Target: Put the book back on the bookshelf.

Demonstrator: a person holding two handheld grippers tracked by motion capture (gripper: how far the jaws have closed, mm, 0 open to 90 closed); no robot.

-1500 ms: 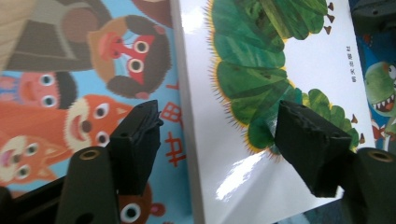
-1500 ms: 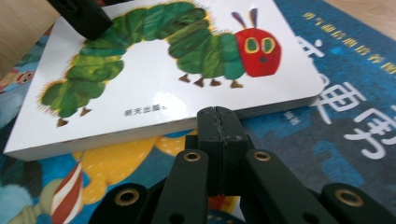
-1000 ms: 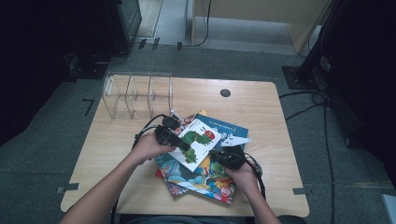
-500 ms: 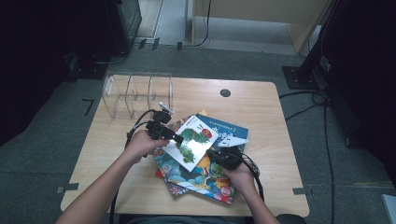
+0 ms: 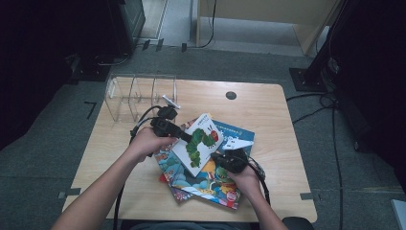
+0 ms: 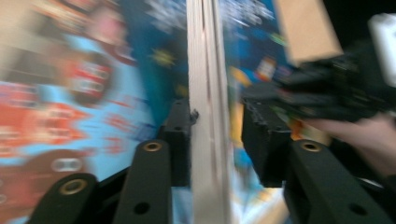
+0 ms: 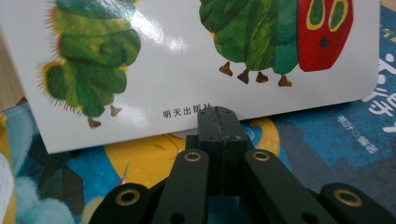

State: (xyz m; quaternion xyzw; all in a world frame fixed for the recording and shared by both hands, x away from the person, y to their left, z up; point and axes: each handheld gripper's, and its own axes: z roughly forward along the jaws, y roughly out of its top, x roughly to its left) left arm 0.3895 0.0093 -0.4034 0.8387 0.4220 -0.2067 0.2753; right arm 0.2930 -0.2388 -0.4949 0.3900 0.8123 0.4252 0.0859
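My left gripper (image 5: 184, 137) straddles the upper left edge of the caterpillar book (image 5: 200, 143). In the left gripper view that edge (image 6: 208, 116) stands between my jaws; one pad touches it and the other stands a little off. The jaws have just been closing, but I cannot tell that they pinch it yet. My right gripper (image 7: 218, 122) has its jaws pressed together with nothing between them, the tip just below the book's lower edge.

The book sits tilted, raised at my left gripper, over the pile of picture books (image 5: 206, 179) on the table (image 5: 268, 115). Its long axis runs from lower left to upper right, the red head towards the far right.

The left gripper view is blurred, so the covers there are smears of colour. The books underneath are mostly covered.
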